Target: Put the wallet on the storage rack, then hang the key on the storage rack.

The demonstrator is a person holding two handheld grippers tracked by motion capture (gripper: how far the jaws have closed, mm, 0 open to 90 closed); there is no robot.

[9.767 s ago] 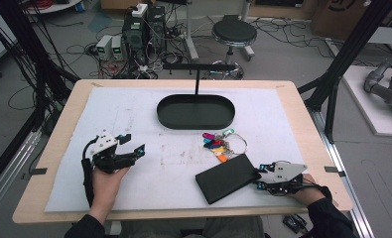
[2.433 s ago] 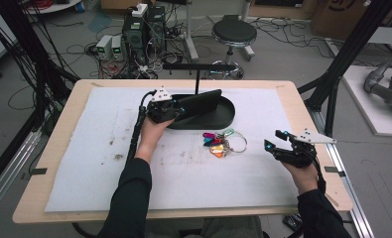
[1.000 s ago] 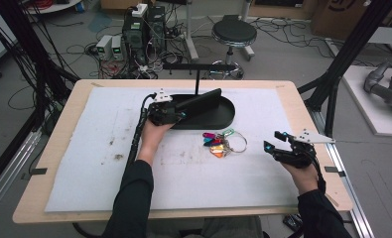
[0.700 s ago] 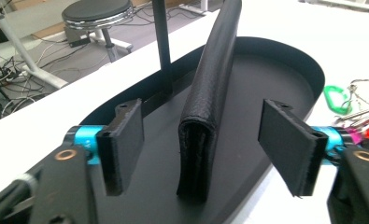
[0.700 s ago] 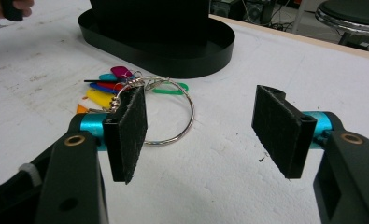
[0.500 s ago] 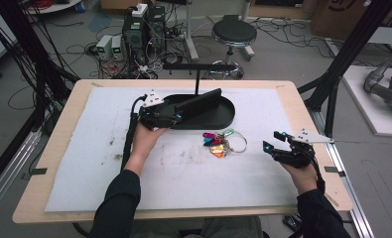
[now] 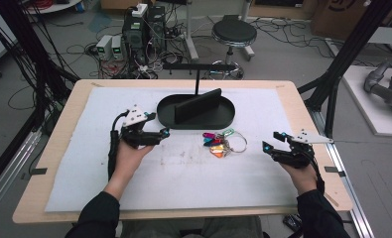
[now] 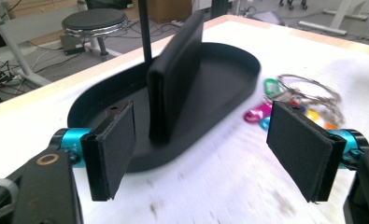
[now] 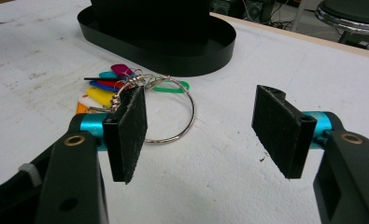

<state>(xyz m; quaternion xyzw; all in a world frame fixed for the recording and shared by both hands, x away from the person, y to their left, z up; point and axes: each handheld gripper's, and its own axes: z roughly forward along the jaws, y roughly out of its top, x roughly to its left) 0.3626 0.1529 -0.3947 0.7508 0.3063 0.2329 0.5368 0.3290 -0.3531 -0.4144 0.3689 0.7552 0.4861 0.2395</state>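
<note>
Left gripper (image 7: 160, 134): I have it over the white mat, just left of the tray. Its jaws have just been opening and now stand wide apart with nothing between the pads (image 8: 112, 149); I see only bare mat in the gap.
Wallet (image 7: 197, 105): the flat black wallet stands on its long edge inside the tray, tilted and leaning toward the thin black post behind it. In the left gripper view it (image 8: 175, 74) sits beyond my open jaws, clear of both pads.
Tray (image 7: 223, 119): a shallow black oval dish on the far middle of the mat.
Right gripper (image 7: 272, 144): I hold it above the right side of the mat, near the table's right edge, well apart from the tray. Its jaws are parted wide and hold nothing.
Key ring (image 7: 222, 145): a metal ring with coloured tags lies flat on the mat just in front of the tray, between my two grippers. In the right gripper view it (image 9: 173, 112) lies ahead of the left pad, untouched.
Mat (image 7: 84, 188): white, scuffed with grey marks, covering most of the wooden table (image 7: 293, 89).
</note>
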